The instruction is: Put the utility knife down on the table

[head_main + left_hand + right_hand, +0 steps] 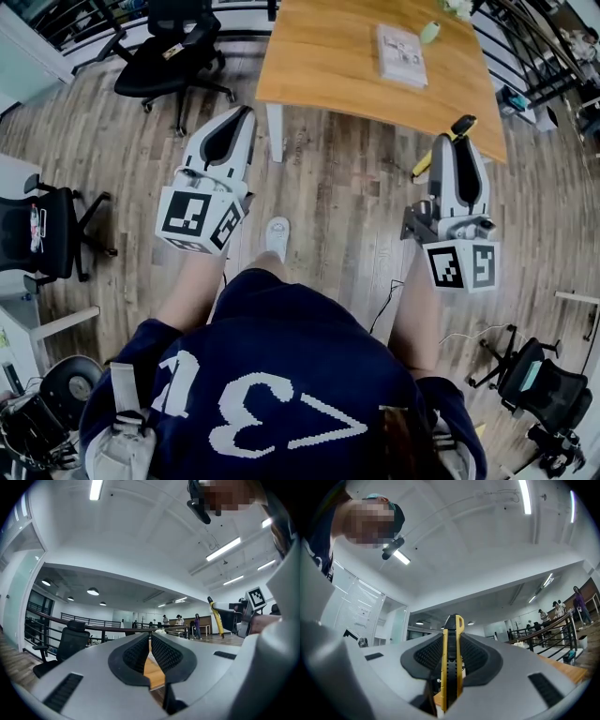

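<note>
Right, your right gripper (452, 644) jaws pinch the utility knife (451, 667) lengthwise; left gripper (150, 639) jaws pressed together, empty. Reach over the worktop (328, 56), level it, lower flat, then release.

The wooden desk (319, 56) stands on white legs at the top of the head view. On its right half lies a flat white booklet (401, 54), perhaps a printed pad, too small to read. Just beyond it are a small pale green object (429, 33) and, at the far edge, a white thing (457, 7) cut off by the frame. The grey-brown plank floor (337, 206) below carries a black office chair (173, 52) left of the desk and a second chair (42, 230) at the left edge.
</note>
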A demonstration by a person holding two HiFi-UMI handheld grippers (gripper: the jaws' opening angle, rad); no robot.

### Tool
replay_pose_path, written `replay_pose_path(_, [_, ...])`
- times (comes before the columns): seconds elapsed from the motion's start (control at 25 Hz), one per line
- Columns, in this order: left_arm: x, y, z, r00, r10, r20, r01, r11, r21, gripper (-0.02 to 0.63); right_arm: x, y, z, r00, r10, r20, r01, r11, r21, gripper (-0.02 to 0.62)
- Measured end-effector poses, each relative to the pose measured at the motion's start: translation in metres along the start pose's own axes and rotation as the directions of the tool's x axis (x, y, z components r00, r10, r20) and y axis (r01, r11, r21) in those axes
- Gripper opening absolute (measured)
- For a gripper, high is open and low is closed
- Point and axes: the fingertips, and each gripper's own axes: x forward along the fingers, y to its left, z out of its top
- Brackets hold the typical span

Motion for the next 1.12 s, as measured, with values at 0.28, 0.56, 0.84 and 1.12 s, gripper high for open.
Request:
replay_pose_path(0.28, [0.093,0.063,0.004,0.999,-0.045,0.011,0.045,0.999,0.018,0.028,0.097,-0.028,-0.011,0.999,-0.031,0.03,0.032,0.999,-0.005,0.123])
replay_pose_path(0.56, [0.14,0.101,0.003,0.999,-0.052,0.013,0.052,0.999,0.006,0.028,0.15,-0.042,-0.025,0.999,-0.043,0.027,0.043,0.999,-0.001,0.123])
replay_pose_path(0.84, [0.183,0.12,-0.019,0.999,-0.027,-0.026,0.027,1.0,-0.014,0.028,0.194,-0.073,-0.052,1.0,-0.031,0.002,0.031,0.999,0.033,0.123])
replay_pose_path(1.12, [0.256,0.139,-0.023,0.999,0.048,-0.022,-0.048,0.999,-0.005,0.028,0.267,-0.13,-0.069,0.999,0.043,0.008,-0.043,0.997,0.058,0.123])
